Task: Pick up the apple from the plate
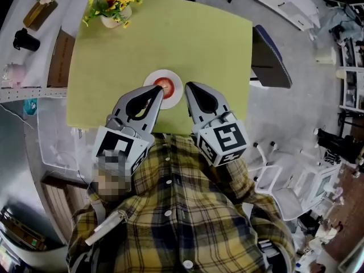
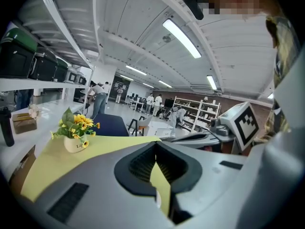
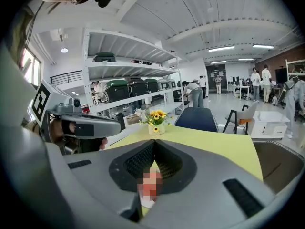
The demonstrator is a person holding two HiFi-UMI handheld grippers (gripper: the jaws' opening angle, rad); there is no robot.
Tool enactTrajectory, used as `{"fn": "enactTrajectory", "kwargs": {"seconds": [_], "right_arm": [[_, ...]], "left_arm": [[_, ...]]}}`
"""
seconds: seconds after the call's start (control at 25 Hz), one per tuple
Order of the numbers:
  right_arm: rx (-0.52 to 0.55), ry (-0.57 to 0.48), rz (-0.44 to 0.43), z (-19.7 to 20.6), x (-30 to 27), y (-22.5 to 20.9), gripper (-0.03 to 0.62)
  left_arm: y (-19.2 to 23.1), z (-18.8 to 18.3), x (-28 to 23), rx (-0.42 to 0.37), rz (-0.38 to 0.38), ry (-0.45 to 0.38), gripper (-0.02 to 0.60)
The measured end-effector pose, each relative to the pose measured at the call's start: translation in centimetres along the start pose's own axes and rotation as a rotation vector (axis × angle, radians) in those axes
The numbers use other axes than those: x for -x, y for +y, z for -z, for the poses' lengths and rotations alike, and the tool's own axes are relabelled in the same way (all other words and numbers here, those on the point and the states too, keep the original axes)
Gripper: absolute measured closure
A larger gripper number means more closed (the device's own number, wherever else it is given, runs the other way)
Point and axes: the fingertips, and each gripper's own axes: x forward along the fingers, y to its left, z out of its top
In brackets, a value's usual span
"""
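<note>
A yellow-green table fills the middle; sunflowers in a white pot stand at its far left corner; a blue chair sits at its right edge; a box of brown card lies just beside its left edge; a black jug stands on a white counter further left; a white chair stands on grey floor at lower right; shelves carry dark cases; people stand far off.

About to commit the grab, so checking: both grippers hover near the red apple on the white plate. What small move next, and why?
Probably open the jaws of the right gripper before advancing: they stand together, like those of the left gripper, and the round red apple on the white round plate lies just ahead, unheld.
</note>
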Motion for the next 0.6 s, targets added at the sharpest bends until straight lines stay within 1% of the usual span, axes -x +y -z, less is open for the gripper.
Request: {"fn": "enactTrajectory", "kwargs": {"seconds": [0.12,0.32,0.36,0.44,0.6], "right_arm": [[0.005,0.009,-0.012,0.4,-0.5,0.0,0.597],[-0.009,0.022,-0.020,1.2,-1.4,-0.5,0.597],[-0.014,0.026,-0.019,1.3,-1.4,-0.6,0.597],[-0.025,0.036,-0.015,1.9,-1.5,-0.8,0.597],[-0.050,0.056,-0.002,3.1,-1.7,-1.5,0.597]], "left_arm": [[0.4,0.8,-0.1,0.001,-0.013,0.017,0.575],[1.3,2.1,-0.7,0.014,-0.015,0.037,0.572],[1.5,2.4,-0.8,0.016,-0.014,0.041,0.562],[1.6,2.9,-1.1,0.028,-0.005,0.048,0.510],[1.6,4.1,-2.1,0.044,0.025,0.065,0.466]]}}
